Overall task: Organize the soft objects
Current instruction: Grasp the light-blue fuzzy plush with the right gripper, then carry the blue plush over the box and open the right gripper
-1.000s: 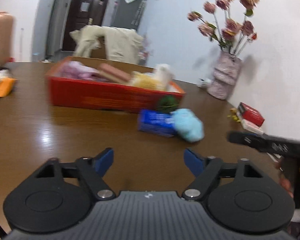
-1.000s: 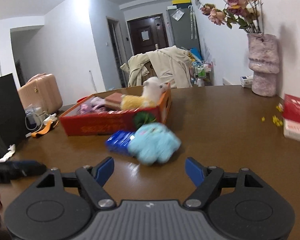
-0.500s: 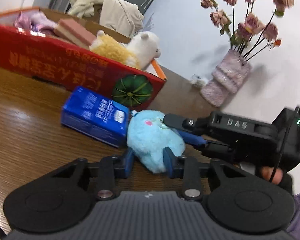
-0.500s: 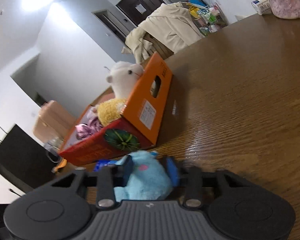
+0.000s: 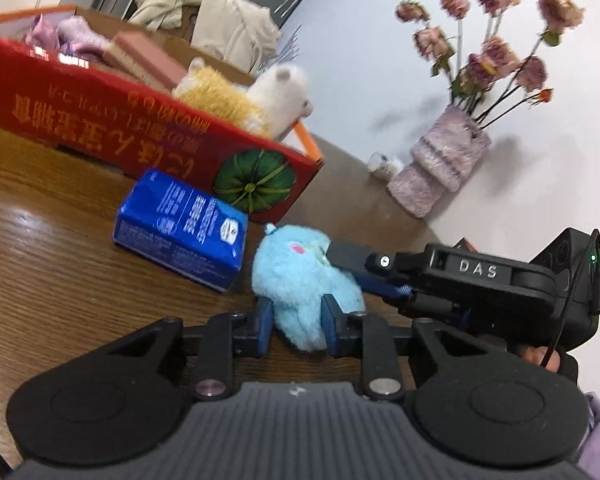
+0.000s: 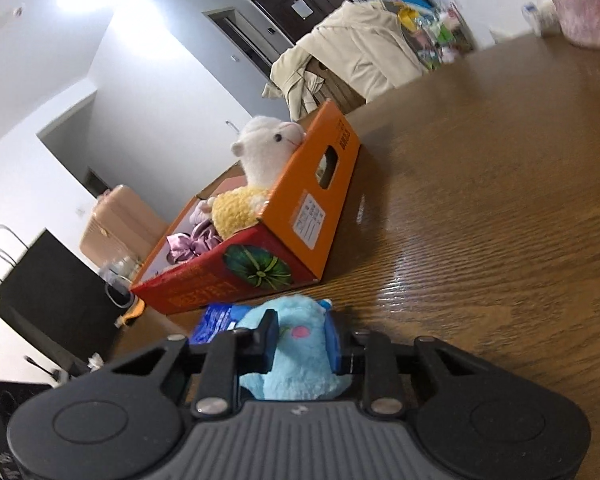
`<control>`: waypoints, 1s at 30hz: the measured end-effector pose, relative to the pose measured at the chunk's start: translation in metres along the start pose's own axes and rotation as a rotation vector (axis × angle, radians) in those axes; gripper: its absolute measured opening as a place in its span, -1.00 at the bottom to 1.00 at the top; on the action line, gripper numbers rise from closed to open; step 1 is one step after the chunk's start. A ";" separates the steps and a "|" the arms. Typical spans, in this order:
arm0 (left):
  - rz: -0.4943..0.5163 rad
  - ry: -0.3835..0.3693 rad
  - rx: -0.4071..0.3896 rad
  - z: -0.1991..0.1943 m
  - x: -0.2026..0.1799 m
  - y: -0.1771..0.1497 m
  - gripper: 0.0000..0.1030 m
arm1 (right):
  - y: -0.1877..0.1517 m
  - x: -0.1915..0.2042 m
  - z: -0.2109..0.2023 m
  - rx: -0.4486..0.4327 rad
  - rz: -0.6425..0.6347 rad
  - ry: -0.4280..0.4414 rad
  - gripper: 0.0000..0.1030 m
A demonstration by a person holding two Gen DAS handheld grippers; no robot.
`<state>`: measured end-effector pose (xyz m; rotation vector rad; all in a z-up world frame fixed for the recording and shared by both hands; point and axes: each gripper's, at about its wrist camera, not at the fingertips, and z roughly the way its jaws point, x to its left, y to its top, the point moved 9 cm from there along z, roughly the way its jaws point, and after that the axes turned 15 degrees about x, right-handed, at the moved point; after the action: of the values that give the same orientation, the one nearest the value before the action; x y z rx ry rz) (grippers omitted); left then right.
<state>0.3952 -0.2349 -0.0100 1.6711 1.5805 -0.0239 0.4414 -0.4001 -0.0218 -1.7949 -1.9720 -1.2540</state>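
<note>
A second ago both grippers hung back from the toys with their fingers spread wide and nothing between them; now both have come in low over the table (image 5: 52, 280) and their fingers have just been closing on the same thing. Left of the left gripper's fingers lies a blue tissue pack (image 5: 182, 234), and beyond it stands the red cardboard box (image 5: 100, 120), which already holds a yellow-and-white alpaca plush (image 5: 256, 100) and some pink and purple soft things. Between the fingers of the left gripper (image 5: 296, 322) sits the light blue plush toy (image 5: 300, 280), its lower end pinched from both sides so that the fur bulges above the pads. From the right of those fingers the right gripper (image 6: 302, 338) reaches in and squeezes the upper part of the same toy; in its own view the blue fur fills the gap between its narrowed fingers. The toy rests on the table, just in front of the box corner with the printed green pumpkin and touching or nearly touching the tissue pack. I judge that the grasp is now made, and the lift into the box is the step that remains. Two grips on one soft body could stretch it if the hands move apart.
</note>
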 end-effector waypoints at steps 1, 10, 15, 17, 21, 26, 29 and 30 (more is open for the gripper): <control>0.013 -0.012 -0.005 -0.012 -0.004 -0.004 -0.53 | -0.005 0.007 -0.006 -0.003 0.010 -0.017 -0.66; 0.111 -0.259 -0.046 -0.148 0.017 -0.070 -0.54 | -0.118 0.141 -0.068 -0.221 -0.086 -0.097 -0.66; 0.078 -0.277 -0.004 -0.173 0.054 -0.082 -0.54 | -0.149 0.179 -0.043 -0.214 -0.047 -0.155 -0.66; 0.066 -0.290 -0.017 -0.184 0.067 -0.073 -0.54 | -0.150 0.195 -0.035 -0.209 -0.053 -0.167 -0.65; 0.075 -0.333 -0.063 -0.205 0.077 -0.036 -0.67 | -0.133 0.227 -0.024 -0.213 -0.100 -0.200 -0.69; 0.196 -0.360 -0.076 -0.213 0.061 0.024 -0.76 | -0.076 0.263 -0.004 -0.247 -0.211 -0.193 -0.78; 0.227 -0.244 -0.059 -0.189 0.079 0.061 -0.75 | -0.034 0.249 0.017 -0.261 -0.179 -0.274 -0.80; 0.200 -0.224 -0.048 -0.183 0.092 0.067 -0.74 | -0.029 0.243 0.022 -0.257 -0.171 -0.295 -0.75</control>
<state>0.3799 -0.0500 0.0995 1.7172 1.2357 -0.0671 0.3640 -0.2063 0.1080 -2.0738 -2.2501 -1.4202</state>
